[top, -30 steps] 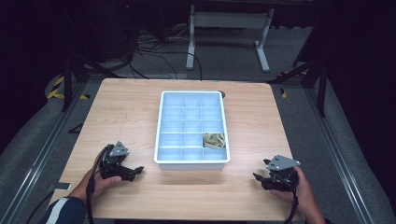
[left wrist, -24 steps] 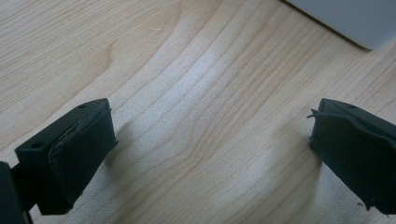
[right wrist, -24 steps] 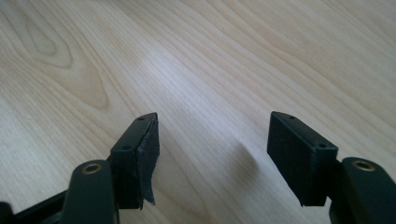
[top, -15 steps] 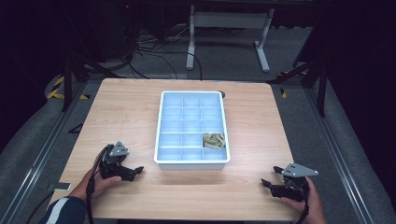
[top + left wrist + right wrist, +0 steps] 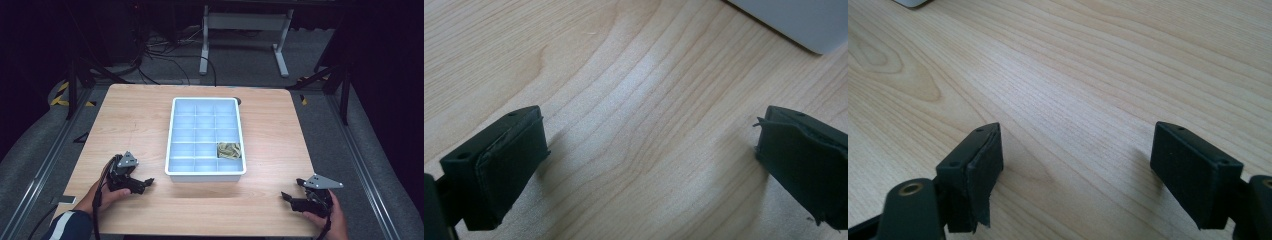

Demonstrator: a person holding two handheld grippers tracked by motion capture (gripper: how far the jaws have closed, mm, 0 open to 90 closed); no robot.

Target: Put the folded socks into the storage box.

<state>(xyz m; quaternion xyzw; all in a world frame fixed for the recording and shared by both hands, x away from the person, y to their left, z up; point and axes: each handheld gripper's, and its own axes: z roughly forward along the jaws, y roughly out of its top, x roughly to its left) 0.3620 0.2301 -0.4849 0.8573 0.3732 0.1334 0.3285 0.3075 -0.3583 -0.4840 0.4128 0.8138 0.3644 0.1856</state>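
Left gripper (image 5: pixel 145 183): jaws spread, empty, on table (image 5: pixel 130 125) left of tray (image 5: pixel 170 150). Right gripper (image 5: pixel 287 197): jaws spread, empty, near table's right front corner. Tray holds rubber bands (image 5: pixel 229 149).

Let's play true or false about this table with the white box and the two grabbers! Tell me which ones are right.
1. The white tray has many small compartments. True.
2. Every compartment is full. False: just one, on the tray's right side near the front, holds a clump of rubber bands.
3. The left gripper is open, with bare wood between its fingers. True.
4. The right gripper is squeezing a rubber band. False: it is open and holds nothing.
5. Both grippers sit inside the tray. False: they are near the table's front edge.
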